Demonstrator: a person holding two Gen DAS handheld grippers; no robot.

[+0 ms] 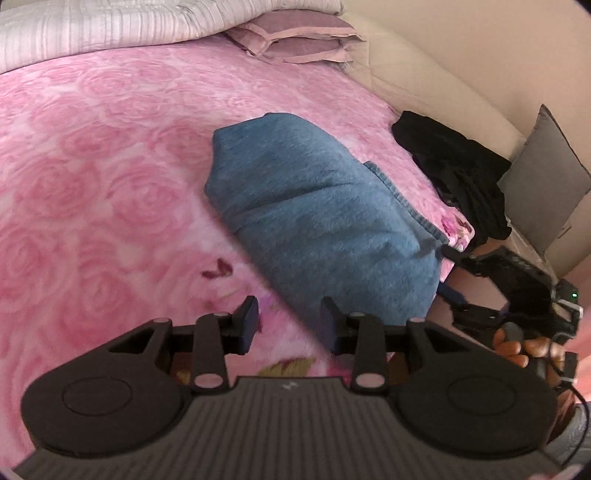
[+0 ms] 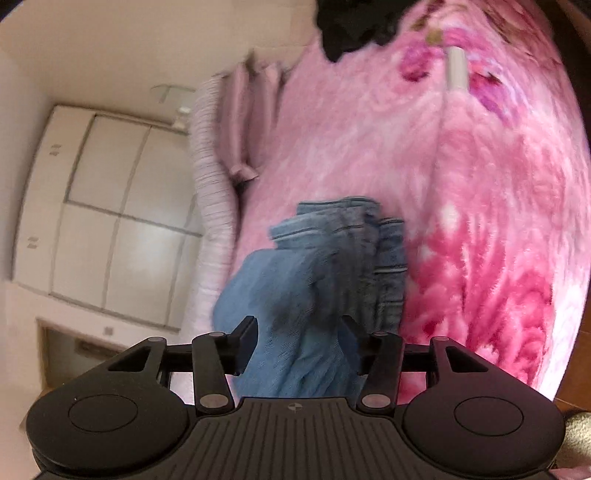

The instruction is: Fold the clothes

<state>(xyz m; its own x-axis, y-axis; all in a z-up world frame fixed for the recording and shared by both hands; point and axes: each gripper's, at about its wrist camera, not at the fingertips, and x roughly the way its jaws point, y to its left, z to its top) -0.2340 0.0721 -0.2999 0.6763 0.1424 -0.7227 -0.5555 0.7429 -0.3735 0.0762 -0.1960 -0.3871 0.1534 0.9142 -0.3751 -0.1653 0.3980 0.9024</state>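
Pink rose-patterned blanket [image 1: 92, 166] spread over the whole bed, filling most of both views. Pale striped quilt [image 1: 110, 29] bunched along the far edge, with mauve pillows [image 1: 295, 40] stacked just beside it. White panelled wardrobe [image 2: 103, 206] against the wall in the right wrist view, seen tilted. Blue garment [image 1: 321, 221] folded into a thick bundle near the blanket's right edge, fleecy side up, a denim-like stitched hem showing along its right side; in the right wrist view the same bundle shows stacked hem layers at its far end. Black clothes [image 1: 458, 173] heaped well apart from it at the bed's corner, next to a grey cushion [image 1: 546, 184] leaning on the wall. Left gripper [image 1: 290, 325] hovering above the blanket at the bundle's near end, jaws parted, nothing between them, right finger just overlapping the garment's edge. Right gripper [image 2: 297, 349] at the bundle's side, jaws apart with blue fabric lying between them; pads seemingly clear of the cloth, though blur makes contact hard to judge. Hand [image 1: 524, 347] on the right gripper's handle at the lower right of the left wrist view.
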